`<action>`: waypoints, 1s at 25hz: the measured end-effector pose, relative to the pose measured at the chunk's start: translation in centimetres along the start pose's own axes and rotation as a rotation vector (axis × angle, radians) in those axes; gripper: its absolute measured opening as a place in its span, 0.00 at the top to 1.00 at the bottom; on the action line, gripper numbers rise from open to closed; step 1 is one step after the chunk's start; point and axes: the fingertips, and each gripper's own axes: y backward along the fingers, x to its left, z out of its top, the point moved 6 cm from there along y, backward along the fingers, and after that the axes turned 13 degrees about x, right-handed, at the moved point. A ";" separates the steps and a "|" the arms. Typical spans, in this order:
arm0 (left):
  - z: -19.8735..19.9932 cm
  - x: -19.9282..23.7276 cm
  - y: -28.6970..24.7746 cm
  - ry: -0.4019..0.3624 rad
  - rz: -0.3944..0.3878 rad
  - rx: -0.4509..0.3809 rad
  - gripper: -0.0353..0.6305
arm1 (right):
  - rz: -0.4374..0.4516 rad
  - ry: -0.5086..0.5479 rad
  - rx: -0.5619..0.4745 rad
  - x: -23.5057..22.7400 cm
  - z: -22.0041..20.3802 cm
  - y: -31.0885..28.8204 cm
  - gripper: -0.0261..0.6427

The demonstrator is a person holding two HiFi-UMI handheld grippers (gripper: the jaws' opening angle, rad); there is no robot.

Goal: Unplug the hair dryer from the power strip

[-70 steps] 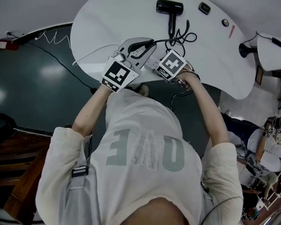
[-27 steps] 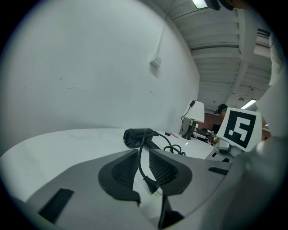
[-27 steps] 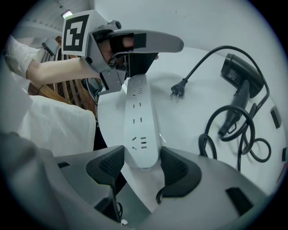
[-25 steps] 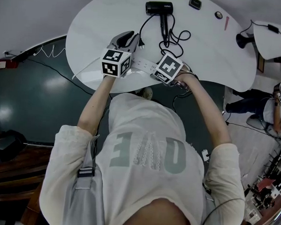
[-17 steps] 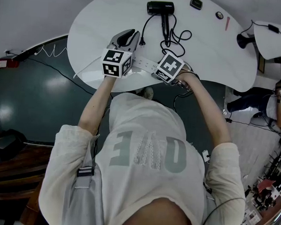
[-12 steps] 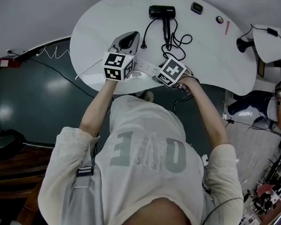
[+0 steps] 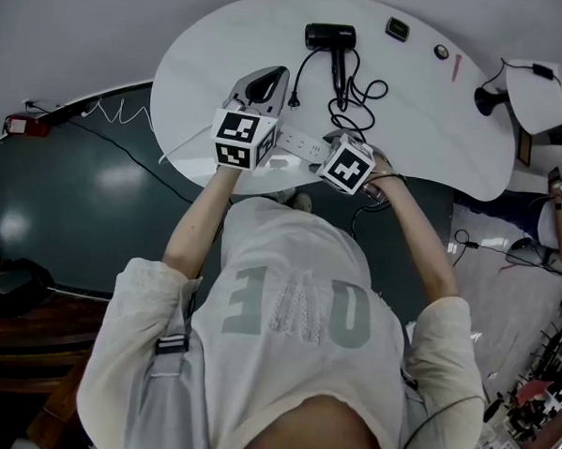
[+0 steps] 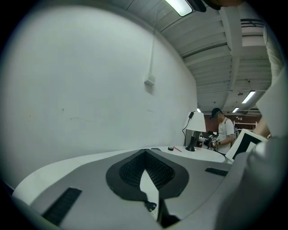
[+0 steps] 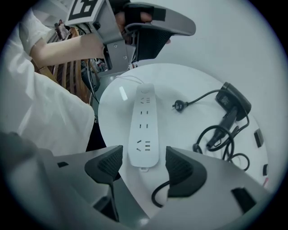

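White rounded table [image 7: 224, 47], bare wall behind: the plug [image 9: 179, 106] lay loose on it, clear of the power strip [image 9: 144, 126], with the hair dryer [image 7: 330, 37] at the far edge. Left gripper [image 7: 268, 82] jaws were clenched on nothing near the plug; right gripper [image 9: 139, 164] jaws had just been opening, released, the strip's near end between them. Risk, as I read it: the black cord [image 9: 157, 197] under the right jaws could snag and drag the strip off the near edge.

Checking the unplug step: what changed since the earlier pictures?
The plug came out of the power strip and lies loose beside it. The left gripper, shut and empty, rose. The right gripper's jaws have just been opening, the strip's end between them, unpressed. Hair dryer and strip stayed put.
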 end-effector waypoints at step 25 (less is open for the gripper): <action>14.1 -5.4 8.6 -0.107 0.123 -0.332 0.93 | -0.678 -0.486 -1.283 -0.8 2.1 29.4 0.91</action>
